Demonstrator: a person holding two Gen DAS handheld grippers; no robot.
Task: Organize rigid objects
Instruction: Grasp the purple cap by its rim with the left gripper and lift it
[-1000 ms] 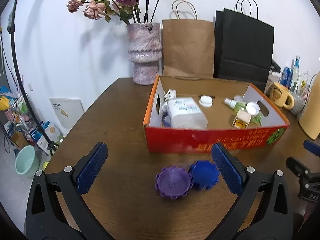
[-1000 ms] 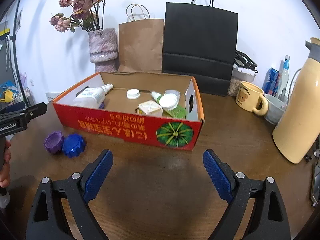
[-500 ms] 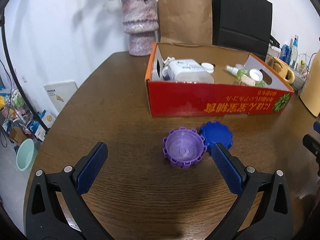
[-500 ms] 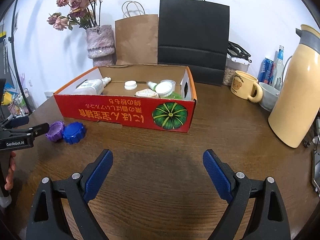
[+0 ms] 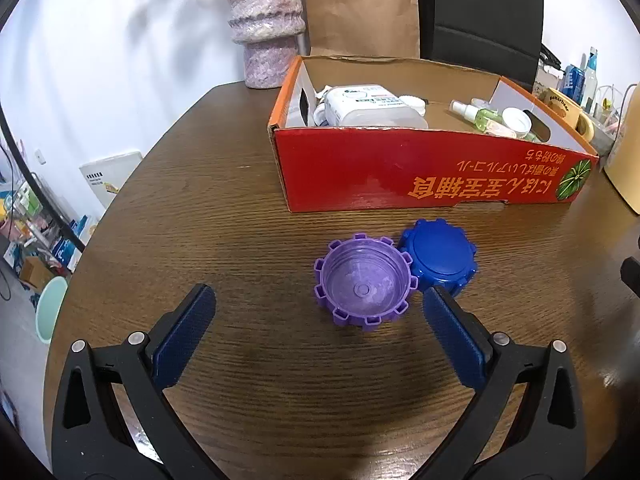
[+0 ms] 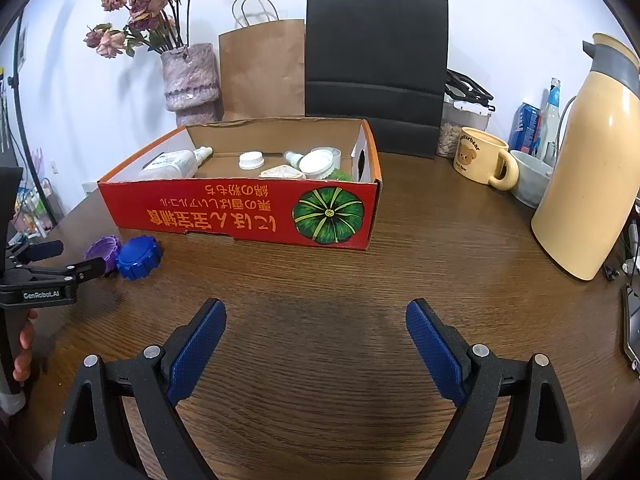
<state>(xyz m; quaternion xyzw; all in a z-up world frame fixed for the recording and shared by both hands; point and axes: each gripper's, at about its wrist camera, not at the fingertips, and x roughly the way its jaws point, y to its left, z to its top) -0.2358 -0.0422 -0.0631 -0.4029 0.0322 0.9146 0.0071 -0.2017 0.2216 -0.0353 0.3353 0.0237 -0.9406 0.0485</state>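
Observation:
Two toothed plastic caps lie side by side on the wooden table in front of a red cardboard box point(image 5: 400, 168): a purple cap point(image 5: 363, 283), hollow side up, and a blue cap point(image 5: 439, 254) touching its right edge. My left gripper point(image 5: 320, 312) hangs open just short of the purple cap, its right finger near the blue one. In the right wrist view the same purple cap point(image 6: 105, 250) and blue cap point(image 6: 138, 257) lie far left, by the left gripper point(image 6: 74, 270). My right gripper point(image 6: 316, 320) is open over bare table. The red box point(image 6: 240, 212) holds bottles and lids.
Behind the box stand a stone vase point(image 5: 266, 20) of dried roses, a brown paper bag point(image 6: 262, 68) and a black bag point(image 6: 376, 64). On the right are a yellow mug point(image 6: 480, 158), a bowl, a cream thermos point(image 6: 588, 168) and cans. The table edge curves away at left.
My left gripper has sunk and tipped down toward the two caps, which now look larger and nearer between its fingers. The right gripper has barely moved.

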